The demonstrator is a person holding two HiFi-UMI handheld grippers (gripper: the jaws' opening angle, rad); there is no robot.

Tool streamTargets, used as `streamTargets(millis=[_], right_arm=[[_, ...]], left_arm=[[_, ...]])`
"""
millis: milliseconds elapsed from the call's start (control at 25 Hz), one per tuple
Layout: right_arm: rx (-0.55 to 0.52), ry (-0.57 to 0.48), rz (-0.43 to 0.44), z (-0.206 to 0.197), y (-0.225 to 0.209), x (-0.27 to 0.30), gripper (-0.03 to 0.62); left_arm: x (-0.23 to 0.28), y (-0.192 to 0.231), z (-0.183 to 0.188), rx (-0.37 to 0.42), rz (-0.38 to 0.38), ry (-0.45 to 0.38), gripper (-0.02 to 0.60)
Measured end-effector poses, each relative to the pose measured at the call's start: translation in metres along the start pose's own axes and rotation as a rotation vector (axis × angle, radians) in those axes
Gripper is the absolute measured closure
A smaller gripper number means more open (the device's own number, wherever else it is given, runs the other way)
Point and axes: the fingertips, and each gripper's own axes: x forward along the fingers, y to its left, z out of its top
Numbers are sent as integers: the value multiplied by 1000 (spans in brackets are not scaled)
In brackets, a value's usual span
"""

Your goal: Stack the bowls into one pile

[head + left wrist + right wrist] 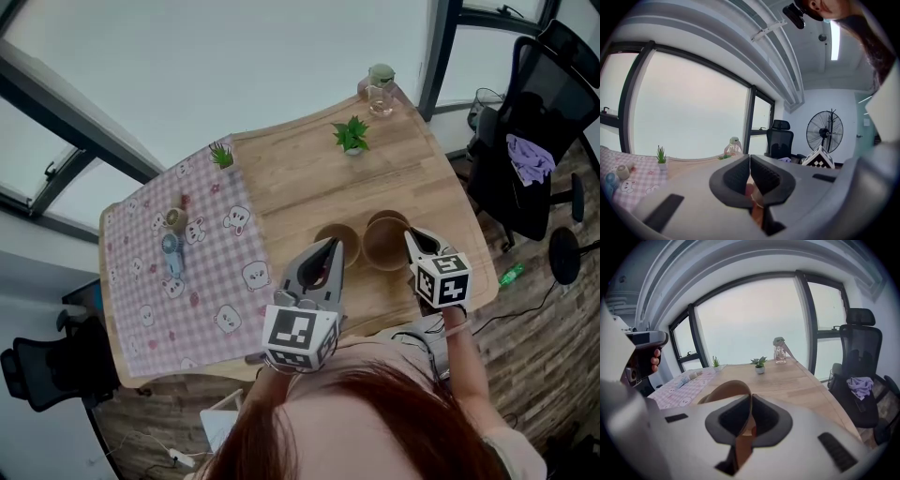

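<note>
So far, no stacking is done, as I judge it. I see only two bowls, and they stand side by side near the front edge of the light wooden worktop (300,178), each on its own. The left brown round bowl (339,240) and the right brown round bowl (384,246) are very close, maybe touching at the rims.

My right gripper (411,236) has its tongs clamped on the thin wall of the right brown round bowl; in the right gripper view the wall runs between the two pads and the rim curves up over them. I cannot tell if this bowl is already off the worktop.

My left gripper (330,246) has its tongs closed. A brownish strip shows low in the gap, which I read as the rim of the left brown round bowl, so it seems to pinch that bowl in place.

What is left is the whole job: to carry the right bowl over the left one and set it inside.

About writing, I can read nothing. The pink checked cloth (150,281) carries only small cartoon figures, and the cubes on the grippers have black and white squares, no letters. The glass jar (381,92) at the far corner shows no label I can make out.
</note>
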Motion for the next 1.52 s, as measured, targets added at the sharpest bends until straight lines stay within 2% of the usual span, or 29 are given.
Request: streamTargets(millis=[520,1200,1520], right_arm=[[-2,11,-64,-6,-16,17,579],[92,70,-115,-24,-34,40,577],[66,107,-130,-33,-36,48,577]], left_arm=[[-2,4,0,-11,13,8,571],[5,9,-5,-28,11,30,571],[9,12,-9,-36,16,41,571]])
